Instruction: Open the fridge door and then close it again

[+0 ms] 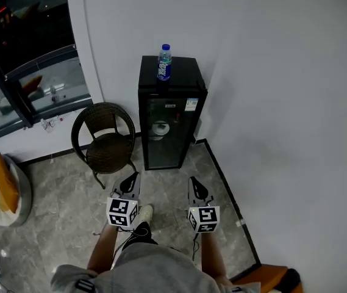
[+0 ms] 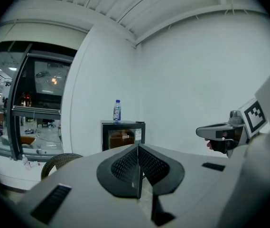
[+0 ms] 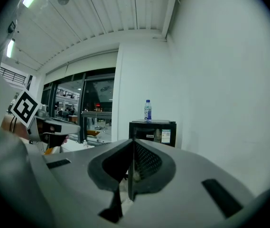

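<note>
fridge (image 1: 168,124) stands in the corner ahead of you, its glass door closed. a water bottle (image 1: 164,62) is upright on its top, and a wicker chair (image 1: 103,136) is just beside it. your left gripper (image 1: 133,177) and right gripper (image 1: 193,182) are both clenched on nothing, well apart from the fridge.

Lounge corner: mini fridge (image 1: 168,136), wicker chair (image 1: 107,144), big window (image 1: 36,47).

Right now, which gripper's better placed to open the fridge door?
Left, marginally: left gripper sits slightly nearer the closed fridge door than right gripper, which is closer to the wall. Both shut, neither touching. Hinge side unclear.
</note>
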`<state>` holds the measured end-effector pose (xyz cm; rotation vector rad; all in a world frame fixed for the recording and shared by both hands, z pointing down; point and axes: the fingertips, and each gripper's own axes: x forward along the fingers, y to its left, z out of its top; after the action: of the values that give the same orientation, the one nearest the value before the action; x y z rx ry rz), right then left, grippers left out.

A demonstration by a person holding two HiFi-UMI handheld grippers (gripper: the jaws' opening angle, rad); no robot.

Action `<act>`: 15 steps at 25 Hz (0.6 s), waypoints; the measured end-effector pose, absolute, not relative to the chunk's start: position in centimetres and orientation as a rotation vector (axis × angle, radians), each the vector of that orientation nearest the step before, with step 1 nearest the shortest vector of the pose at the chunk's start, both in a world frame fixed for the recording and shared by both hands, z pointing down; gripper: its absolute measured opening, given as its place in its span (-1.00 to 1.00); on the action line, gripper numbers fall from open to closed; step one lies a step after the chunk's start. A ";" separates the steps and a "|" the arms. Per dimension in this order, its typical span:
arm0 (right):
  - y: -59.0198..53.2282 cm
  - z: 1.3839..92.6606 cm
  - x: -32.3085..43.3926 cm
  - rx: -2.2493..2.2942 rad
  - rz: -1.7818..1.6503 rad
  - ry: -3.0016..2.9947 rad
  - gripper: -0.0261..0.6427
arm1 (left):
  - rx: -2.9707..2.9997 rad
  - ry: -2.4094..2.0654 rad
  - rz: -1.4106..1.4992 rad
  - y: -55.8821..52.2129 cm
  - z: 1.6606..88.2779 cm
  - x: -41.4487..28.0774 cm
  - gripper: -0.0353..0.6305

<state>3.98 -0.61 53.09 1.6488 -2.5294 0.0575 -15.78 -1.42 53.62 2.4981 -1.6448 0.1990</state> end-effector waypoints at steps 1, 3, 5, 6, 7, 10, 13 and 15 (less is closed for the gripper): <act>-1.5 53.0 3.8 1.655 0.056 -2.526 -0.85 | 2.501 -1.639 0.197 -2.5 53.6 -15.9 -0.87; -3.4 52.7 3.5 1.669 0.063 -2.519 -0.85 | 2.506 -1.626 0.201 -4.7 53.4 -16.2 -0.87; -5.2 52.4 3.2 1.685 0.076 -2.514 -0.85 | 2.514 -1.612 0.200 -7.0 53.1 -16.4 -0.87; -6.2 52.3 3.1 1.694 0.082 -2.509 -0.85 | 2.518 -1.606 0.199 -8.2 53.0 -16.6 -0.87; -7.2 52.3 3.1 1.703 0.087 -2.503 -0.85 | 2.520 -1.603 0.198 -9.4 52.9 -16.8 -0.87; -10.0 52.3 2.7 1.725 0.095 -2.485 -0.85 | 2.517 -1.595 0.201 -12.6 53.0 -17.6 -0.87; -12.7 52.4 2.2 1.742 0.104 -2.470 -0.85 | 2.512 -1.581 0.212 -15.6 53.4 -18.4 -0.87; -14.3 52.6 1.8 1.750 0.112 -2.459 -0.85 | 2.511 -1.572 0.219 -17.5 53.7 -18.9 -0.87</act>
<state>1.85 -14.32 52.65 1.7495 -2.4590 0.1118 -18.85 -17.55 53.73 2.5108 -1.5724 0.2187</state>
